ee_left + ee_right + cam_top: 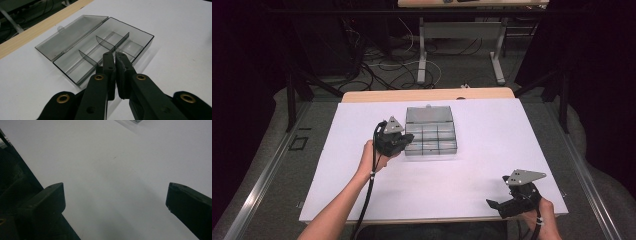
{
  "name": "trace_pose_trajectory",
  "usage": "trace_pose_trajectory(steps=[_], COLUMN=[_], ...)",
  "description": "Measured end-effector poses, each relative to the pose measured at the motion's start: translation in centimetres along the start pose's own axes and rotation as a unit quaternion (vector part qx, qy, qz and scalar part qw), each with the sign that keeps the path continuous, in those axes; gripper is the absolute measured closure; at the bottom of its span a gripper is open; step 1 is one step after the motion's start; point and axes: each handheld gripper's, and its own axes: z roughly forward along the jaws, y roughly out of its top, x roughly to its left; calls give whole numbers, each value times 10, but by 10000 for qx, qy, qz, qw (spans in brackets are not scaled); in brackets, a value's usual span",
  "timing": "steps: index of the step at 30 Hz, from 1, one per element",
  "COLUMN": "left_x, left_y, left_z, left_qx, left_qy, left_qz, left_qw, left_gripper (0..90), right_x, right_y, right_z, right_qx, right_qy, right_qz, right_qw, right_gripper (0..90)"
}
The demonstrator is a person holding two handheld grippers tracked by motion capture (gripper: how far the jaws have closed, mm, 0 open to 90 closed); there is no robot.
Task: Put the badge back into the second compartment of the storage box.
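Left gripper (115,53), jaws nearly closed with a thin gap and nothing between them, poised over the near wall of the open, clear compartment box (105,47), whose lid (71,35) lies flat beyond. Right gripper (502,204), jaws spread wide, empty, rests well apart on the white table (492,150).

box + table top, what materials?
Box: looks like smoky grey see-through plastic, glossy; the white surface shows through its walls, dividers and open lid. Table top: matte white sheet, no glare, possibly laminate or paper, hard to tell. At the far side a light wood-look edge shows beyond it. The shut left tool is matte black, likely plastic.
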Motion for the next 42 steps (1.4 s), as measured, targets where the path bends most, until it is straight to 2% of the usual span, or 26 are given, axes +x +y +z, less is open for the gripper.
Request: trace_pose_trajectory(steps=[3,6,8,9,12,16,18,20,21,24,26,28,29,31,34,38,39,40,42], left_x=[2,4,5,5,6,9,11,12,13,15,17,17,18,19,20,22,23,23,26], left_y=[3,7,10,11,13,16,17,17,18,19,20,22,22,24,25,26,27,27,28], left_z=[4,9,10,12,16,23,27,30,32,36,39,42,43,45,49,54,55,56,57], left_qx=[29,-40,-4,-73,-69,-43,-69,-59,-43,2,33,13,10,11,31,71,95,73,103], left_qy=[28,85,33,87,103,103,117,127,130,147,117,163,166,182,218,256,223,279,274], left_qz=[-1,-18,-42,-55,-36,-51,-102,-134,-149,-144,-166,-162,-187,-189,-200,-231,-247,-247,-253], left_qw=[10000,10000,10000,9999,9999,9999,9999,9998,9998,9998,9998,9997,9997,9997,9996,9994,9994,9993,9992], left_gripper=[879,879,879,879,879,879,879,879,879,878,879,878,879,879,878,878,878,878,878], right_x=[0,0,1,0,0,0,0,-1,-2,0,0,0,-1,1,0,-1,0,1,1], right_y=[0,1,0,1,1,1,0,0,0,1,1,1,1,0,0,0,0,0,0], right_z=[0,1,1,1,0,1,2,3,3,0,1,1,2,1,0,1,1,1,1], right_qx=[22,19,37,30,109,32,34,42,17,125,35,138,51,50,120,38,45,36,47], right_qy=[-4,8,-5,-12,-3,-16,-17,-20,-19,-41,-30,-8,-21,-30,-17,-20,-18,-24,-33], right_qz=[11,3,15,-50,18,-50,44,42,-43,14,19,23,-57,31,-26,-66,-27,15,-2], right_qw=[10000,10000,10000,10000,9999,10000,10000,10000,10000,9999,10000,9999,10000,10000,9999,10000,10000,10000,10000], right_gripper=[19,19,19,19,20,20,21,21,21,21,21,21,21,21,21,22,22,22,22])
